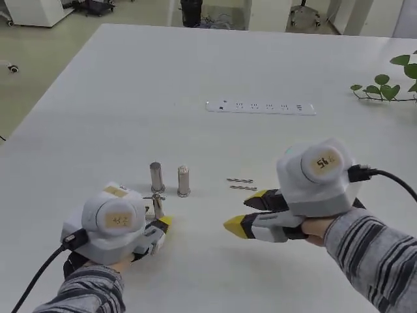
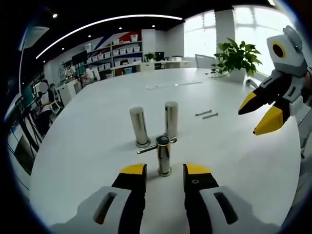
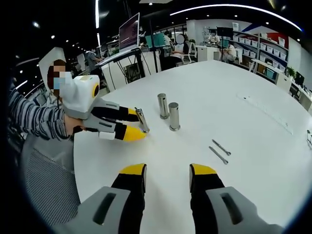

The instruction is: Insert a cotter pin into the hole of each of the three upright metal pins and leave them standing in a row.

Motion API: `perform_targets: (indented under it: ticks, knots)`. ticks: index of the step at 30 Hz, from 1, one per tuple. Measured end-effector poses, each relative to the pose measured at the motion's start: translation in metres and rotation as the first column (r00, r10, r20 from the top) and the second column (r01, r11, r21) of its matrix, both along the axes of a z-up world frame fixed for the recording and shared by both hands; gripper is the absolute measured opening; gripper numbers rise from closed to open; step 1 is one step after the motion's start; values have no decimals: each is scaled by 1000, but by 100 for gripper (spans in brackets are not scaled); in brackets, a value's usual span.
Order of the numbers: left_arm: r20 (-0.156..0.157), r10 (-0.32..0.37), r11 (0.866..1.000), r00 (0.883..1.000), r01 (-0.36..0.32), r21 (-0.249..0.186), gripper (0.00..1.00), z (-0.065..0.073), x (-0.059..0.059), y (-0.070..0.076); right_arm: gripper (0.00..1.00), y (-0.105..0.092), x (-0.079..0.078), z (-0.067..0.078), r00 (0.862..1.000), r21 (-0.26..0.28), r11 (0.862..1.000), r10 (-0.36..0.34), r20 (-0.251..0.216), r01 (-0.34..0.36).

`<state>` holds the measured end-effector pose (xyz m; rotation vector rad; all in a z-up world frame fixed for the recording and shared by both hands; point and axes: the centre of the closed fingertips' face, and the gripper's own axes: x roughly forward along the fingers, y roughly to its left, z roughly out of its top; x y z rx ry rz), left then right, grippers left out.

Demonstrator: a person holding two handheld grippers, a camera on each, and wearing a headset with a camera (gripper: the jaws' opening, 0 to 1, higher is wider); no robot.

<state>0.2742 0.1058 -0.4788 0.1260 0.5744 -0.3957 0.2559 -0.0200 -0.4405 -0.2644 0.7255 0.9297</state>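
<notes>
Three upright metal pins stand on the white table [image 1: 130, 98]. The nearest pin [image 1: 158, 206] [image 2: 163, 156] [image 3: 142, 120] has a cotter pin [image 1: 154, 196] [image 2: 146, 148] through its head. It stands just ahead of my left gripper [image 1: 156, 225] [image 2: 165, 171] [image 3: 134, 125], whose jaws are open and apart from it. Behind it stand two bare pins [image 1: 156, 177] [image 1: 184, 180] [image 2: 139, 126] [image 2: 171, 119]. Two loose cotter pins [image 1: 241, 184] [image 2: 207, 114] [image 3: 219, 150] lie to their right. My right gripper [image 1: 240, 213] [image 3: 167, 171] hovers open and empty near them.
A white power strip [image 1: 260, 107] lies across the table further back. Leaves of a potted plant [image 1: 391, 85] [image 2: 236, 56] reach in at the far right. In the right gripper view, people sit at desks beyond the table.
</notes>
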Motion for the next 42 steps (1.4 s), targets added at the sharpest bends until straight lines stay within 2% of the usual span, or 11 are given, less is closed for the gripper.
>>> perform_targets:
  ticks: [4,5,10,15,18,20,22,25,28,37,42]
  knots:
    - [3,4,998,1000,-4,-59,38,5,-5,-2,32,9,7,7,999,21,1000,5,34,-6]
    - [16,-1,997,1000,2,-75,41,9,-6,-2,32,11,10,9,999,27,1000,5,45,-6]
    - [36,-14,995,999,18,-97,52,20,-10,-4,32,24,21,17,997,63,998,-1,82,-4]
    - [56,-30,995,998,35,-89,59,28,-15,-5,31,38,37,22,994,102,995,-19,108,8]
    - [55,-22,993,998,28,-114,64,32,-19,-6,31,47,44,24,993,123,992,-22,120,8]
    - [57,-20,992,998,27,-120,66,34,-21,-7,31,54,49,22,991,120,993,-17,132,1]
    - [57,-18,992,998,25,-126,69,36,-24,-7,30,58,54,17,993,103,995,-16,121,3]
    - [52,-13,992,999,19,-123,73,36,-26,-6,29,66,59,13,995,113,994,-25,94,14]
    - [50,-5,992,999,11,-127,75,36,-28,-5,27,73,65,11,995,114,993,-23,96,12]
    - [71,1,993,998,8,-120,79,44,-34,-2,21,88,81,-1,994,109,994,-15,109,3]
    - [76,-19,996,997,26,-91,81,44,-38,-2,19,94,85,-9,994,100,995,-5,110,-6]
